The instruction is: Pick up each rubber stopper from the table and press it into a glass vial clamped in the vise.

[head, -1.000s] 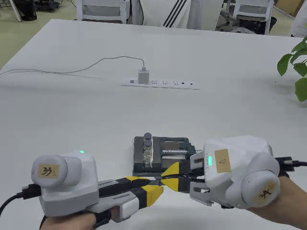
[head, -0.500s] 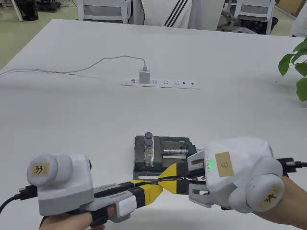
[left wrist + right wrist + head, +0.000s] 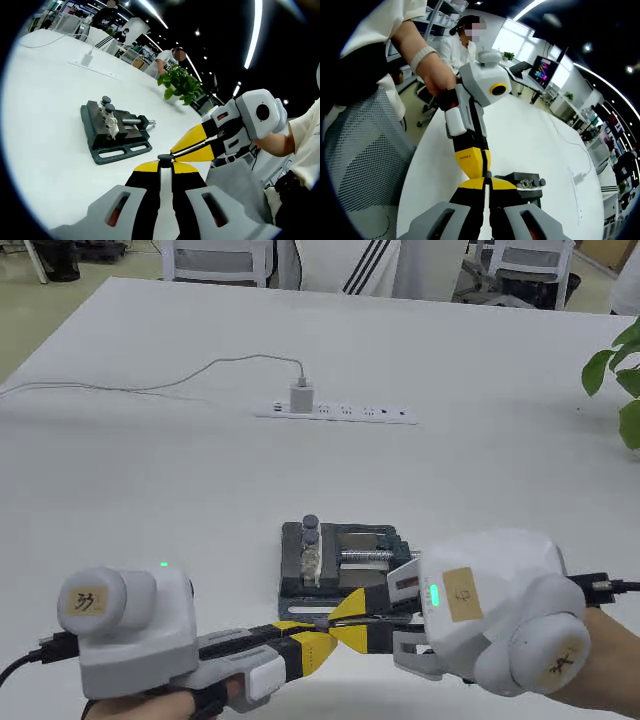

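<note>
While the left claw (image 3: 165,162) pinches a small dark rubber stopper (image 3: 165,157) between its yellow tips, low over the front of the white surface (image 3: 150,490), the right claw (image 3: 487,179), jaws drawn together, meets it tip to tip. Whether the right claw also grips the stopper cannot be told. Just beyond the tips sits a dark metal vise (image 3: 365,550) with a bright threaded screw, holding two upright glass vials (image 3: 311,548), each topped by a dark round stopper. Smooth bare surface lies open to the left, to the right and beyond the vise. Farther off, a white power strip (image 3: 335,412) carries a white charger (image 3: 300,398), whose thin grey cable (image 3: 150,390) trails toward the left edge. Green plant leaves (image 3: 625,370) overhang the right side, and chairs (image 3: 215,260) stand past the far edge.
</note>
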`<state>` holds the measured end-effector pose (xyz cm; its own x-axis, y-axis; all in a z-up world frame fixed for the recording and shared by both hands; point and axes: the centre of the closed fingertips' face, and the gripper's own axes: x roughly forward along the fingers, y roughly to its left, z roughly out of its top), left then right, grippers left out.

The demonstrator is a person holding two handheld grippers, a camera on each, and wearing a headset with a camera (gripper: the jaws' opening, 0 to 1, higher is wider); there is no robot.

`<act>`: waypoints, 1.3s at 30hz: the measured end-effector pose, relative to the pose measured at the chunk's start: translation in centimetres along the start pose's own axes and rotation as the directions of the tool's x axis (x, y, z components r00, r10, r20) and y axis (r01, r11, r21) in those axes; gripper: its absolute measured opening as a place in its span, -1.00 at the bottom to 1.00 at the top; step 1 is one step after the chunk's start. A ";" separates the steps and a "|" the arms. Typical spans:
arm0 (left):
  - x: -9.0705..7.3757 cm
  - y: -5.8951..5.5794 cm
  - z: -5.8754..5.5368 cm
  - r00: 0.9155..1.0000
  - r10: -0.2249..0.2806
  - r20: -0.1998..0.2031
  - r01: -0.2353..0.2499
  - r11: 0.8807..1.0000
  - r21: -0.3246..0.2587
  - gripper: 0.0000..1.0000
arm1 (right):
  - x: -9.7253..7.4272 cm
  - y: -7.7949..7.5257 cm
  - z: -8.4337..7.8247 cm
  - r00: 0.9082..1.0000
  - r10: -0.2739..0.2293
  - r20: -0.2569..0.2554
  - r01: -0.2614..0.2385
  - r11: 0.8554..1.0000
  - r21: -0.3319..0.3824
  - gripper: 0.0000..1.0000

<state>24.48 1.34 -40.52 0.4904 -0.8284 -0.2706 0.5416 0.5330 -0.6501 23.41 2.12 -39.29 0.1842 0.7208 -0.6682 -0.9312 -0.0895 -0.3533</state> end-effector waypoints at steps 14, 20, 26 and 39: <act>-0.2 0.2 0.6 0.996 0.081 -0.045 -0.067 0.964 0.255 -0.94 | -1.3 -0.8 -0.3 0.999 -0.012 0.038 0.003 0.975 0.224 -0.62; -0.2 -0.1 0.9 0.991 0.101 -0.088 -0.057 0.911 0.409 -0.94 | -2.1 -0.6 -0.5 0.999 0.008 0.037 -0.017 0.969 0.247 -0.55; -0.2 -0.7 0.6 0.987 0.101 -0.121 -0.031 0.878 0.478 -0.94 | -2.3 -0.5 -0.6 0.998 0.049 0.033 -0.056 0.955 0.293 -0.45; 0.1 -1.7 -1.3 0.960 0.140 -0.244 0.081 0.693 0.716 -0.94 | -1.4 1.4 -0.9 0.984 0.175 0.021 -0.172 0.927 0.333 -0.57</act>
<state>22.70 0.16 -40.40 0.3801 -0.7621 -0.5241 0.9039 0.4262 0.0358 22.14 0.37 -39.38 0.0117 0.7085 -0.7057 -0.9997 0.0222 0.0057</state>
